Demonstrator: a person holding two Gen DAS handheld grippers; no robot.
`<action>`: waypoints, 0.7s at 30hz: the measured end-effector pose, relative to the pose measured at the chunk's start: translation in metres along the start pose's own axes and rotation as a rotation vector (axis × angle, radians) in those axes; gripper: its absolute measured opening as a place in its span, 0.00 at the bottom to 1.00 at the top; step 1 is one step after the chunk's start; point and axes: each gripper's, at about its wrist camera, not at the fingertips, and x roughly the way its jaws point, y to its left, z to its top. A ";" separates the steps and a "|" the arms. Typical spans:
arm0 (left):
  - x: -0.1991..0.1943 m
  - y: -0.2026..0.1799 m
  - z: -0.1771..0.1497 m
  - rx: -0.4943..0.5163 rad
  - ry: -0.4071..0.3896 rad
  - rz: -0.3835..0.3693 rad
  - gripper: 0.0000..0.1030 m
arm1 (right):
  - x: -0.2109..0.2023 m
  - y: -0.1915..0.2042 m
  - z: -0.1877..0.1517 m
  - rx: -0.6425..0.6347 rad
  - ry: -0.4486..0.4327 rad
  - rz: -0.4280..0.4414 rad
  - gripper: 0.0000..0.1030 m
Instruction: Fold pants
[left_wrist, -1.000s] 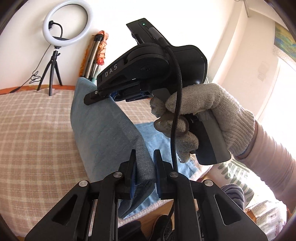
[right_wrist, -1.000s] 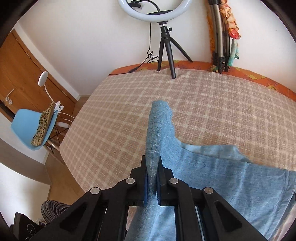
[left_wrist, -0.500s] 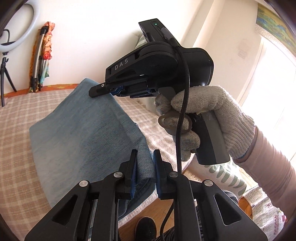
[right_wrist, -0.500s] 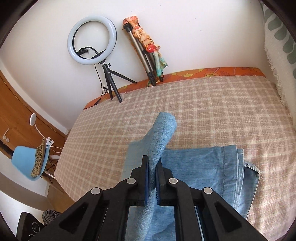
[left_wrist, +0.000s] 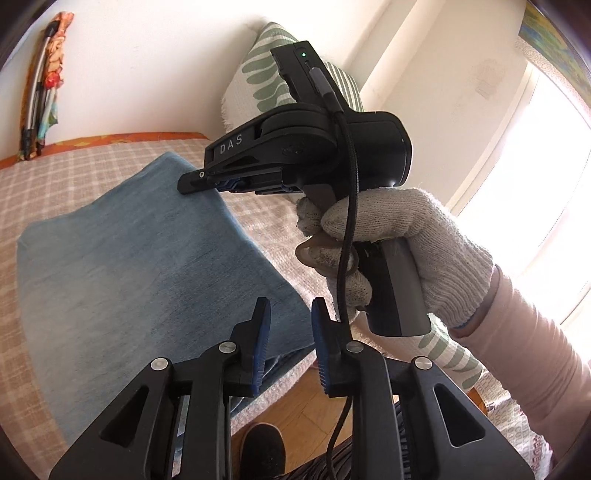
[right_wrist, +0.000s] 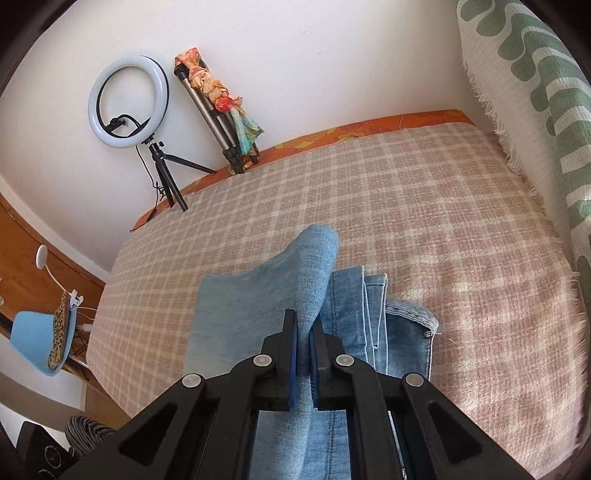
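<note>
The light blue denim pants (left_wrist: 122, 266) lie folded over on the checked bed cover (left_wrist: 74, 173). My left gripper (left_wrist: 290, 325) is open just above the near corner of the fold, with cloth showing behind the gap. My right gripper (right_wrist: 303, 334) is shut on a raised edge of the pants (right_wrist: 295, 280), which bulges up ahead of the jaws. The right gripper also shows in the left wrist view (left_wrist: 207, 182), held by a gloved hand, pinching the far corner of the folded layer. The lower layers with seams and hem (right_wrist: 402, 325) lie flat to the right.
A ring light on a tripod (right_wrist: 129, 103) and a folded tripod with a scarf (right_wrist: 221, 107) stand at the bed's far edge by the wall. A green-patterned throw (right_wrist: 546, 110) hangs at the right. A blue chair (right_wrist: 37, 332) is at the left; wooden floor and a shoe (left_wrist: 262, 446) are below.
My left gripper has opened and let go of the pants. The folded layer has come down flatter on the bed, and both views have swung to the right.
</note>
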 end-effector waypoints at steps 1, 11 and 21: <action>-0.007 0.002 -0.003 0.002 0.001 0.003 0.21 | 0.001 -0.006 -0.003 0.010 0.000 0.001 0.03; -0.074 0.085 -0.026 -0.041 -0.010 0.275 0.40 | -0.012 -0.038 -0.017 0.043 -0.062 -0.048 0.00; -0.064 0.109 -0.033 -0.068 0.000 0.315 0.40 | -0.015 -0.062 -0.019 0.097 -0.061 0.096 0.32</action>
